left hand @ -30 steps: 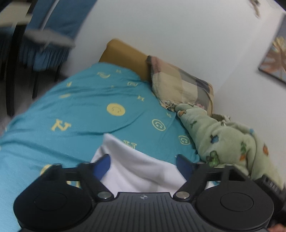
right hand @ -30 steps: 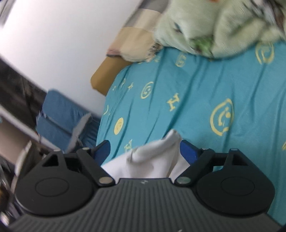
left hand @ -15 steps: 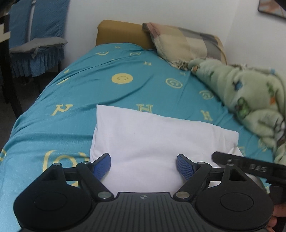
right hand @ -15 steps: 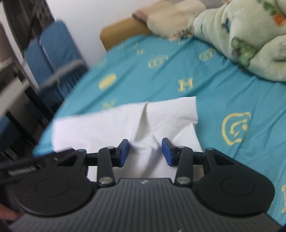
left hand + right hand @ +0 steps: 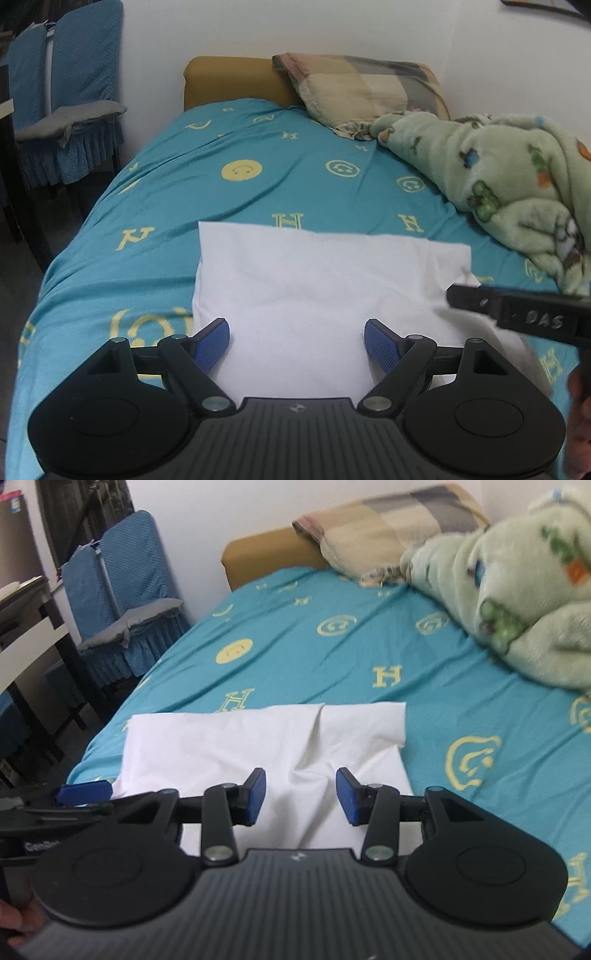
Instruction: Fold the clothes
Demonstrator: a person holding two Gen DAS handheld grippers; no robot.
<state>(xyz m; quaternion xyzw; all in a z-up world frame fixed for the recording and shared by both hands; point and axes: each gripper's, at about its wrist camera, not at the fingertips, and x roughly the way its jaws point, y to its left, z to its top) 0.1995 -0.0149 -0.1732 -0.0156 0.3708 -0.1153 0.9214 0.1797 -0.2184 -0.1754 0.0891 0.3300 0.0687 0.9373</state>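
A white garment (image 5: 314, 280) lies folded into a flat rectangle on the teal bed sheet (image 5: 258, 184). My left gripper (image 5: 296, 343) hovers open and wide over its near edge with nothing between the fingers. In the right wrist view the white garment (image 5: 240, 738) shows a raised crease running toward my right gripper (image 5: 301, 797). That gripper is open at a narrower gap, and the crease lies between its fingers without being pinched. The right gripper (image 5: 517, 314) reaches in over the garment's right corner. The left gripper's blue fingertip (image 5: 85, 792) shows at the garment's left corner.
A green patterned blanket (image 5: 498, 177) is heaped along the bed's right side, with a plaid pillow (image 5: 362, 92) at the headboard. Blue covered chairs (image 5: 66, 110) and a table (image 5: 26, 642) stand off the bed's left edge. A hand (image 5: 580, 406) shows at the right.
Both views swung level, and the garment went from bunched under the grippers to flat on the bed. The right gripper narrowed from wide; little has shifted in the last half second.
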